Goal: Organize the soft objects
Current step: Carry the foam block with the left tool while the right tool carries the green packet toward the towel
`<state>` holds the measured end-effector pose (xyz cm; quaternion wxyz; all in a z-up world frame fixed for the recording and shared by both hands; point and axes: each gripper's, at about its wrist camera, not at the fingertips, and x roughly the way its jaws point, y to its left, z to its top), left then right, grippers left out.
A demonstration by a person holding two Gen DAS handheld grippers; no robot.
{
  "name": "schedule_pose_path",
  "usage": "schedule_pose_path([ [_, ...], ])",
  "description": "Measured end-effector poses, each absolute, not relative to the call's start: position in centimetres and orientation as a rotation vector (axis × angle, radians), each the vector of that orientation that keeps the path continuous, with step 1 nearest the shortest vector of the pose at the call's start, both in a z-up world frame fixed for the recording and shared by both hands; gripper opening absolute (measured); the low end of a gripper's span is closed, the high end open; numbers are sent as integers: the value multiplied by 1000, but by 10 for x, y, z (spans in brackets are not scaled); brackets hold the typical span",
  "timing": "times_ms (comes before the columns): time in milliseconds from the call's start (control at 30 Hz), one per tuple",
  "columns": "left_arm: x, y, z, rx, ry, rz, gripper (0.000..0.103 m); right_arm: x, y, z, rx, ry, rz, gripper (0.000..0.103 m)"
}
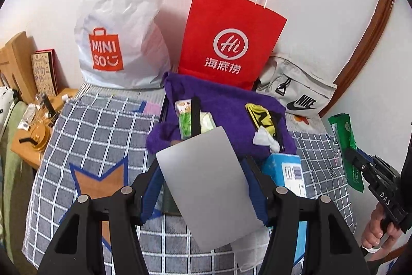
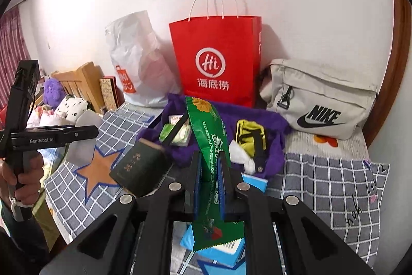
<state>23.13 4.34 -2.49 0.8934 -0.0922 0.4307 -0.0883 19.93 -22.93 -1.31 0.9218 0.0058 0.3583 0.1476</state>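
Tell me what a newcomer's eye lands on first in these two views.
The red bag stands upright against the wall at the back of the bed, with the white Miniso bag to its left and the grey Nike bag to its right. In front lies a purple cloth strewn with small packs. Up close, the left tongs hold a grey sheet and the right tongs clamp a green packet.

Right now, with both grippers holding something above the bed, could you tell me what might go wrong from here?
1. The left gripper holds the flat grey sheet by its edges only; it could twist and slip out.
2. The right gripper pinches the green packet mid-length; its free ends may flop or snag on the purple cloth.
3. The red paper bag stands upright just behind the purple cloth; a knock could tip it.
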Motion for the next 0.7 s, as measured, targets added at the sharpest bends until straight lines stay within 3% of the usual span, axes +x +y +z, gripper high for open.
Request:
schedule_pose_path([
  [700,293,40,-13,-182,909,-152,61,272,-243,-7,42,710,299,11],
])
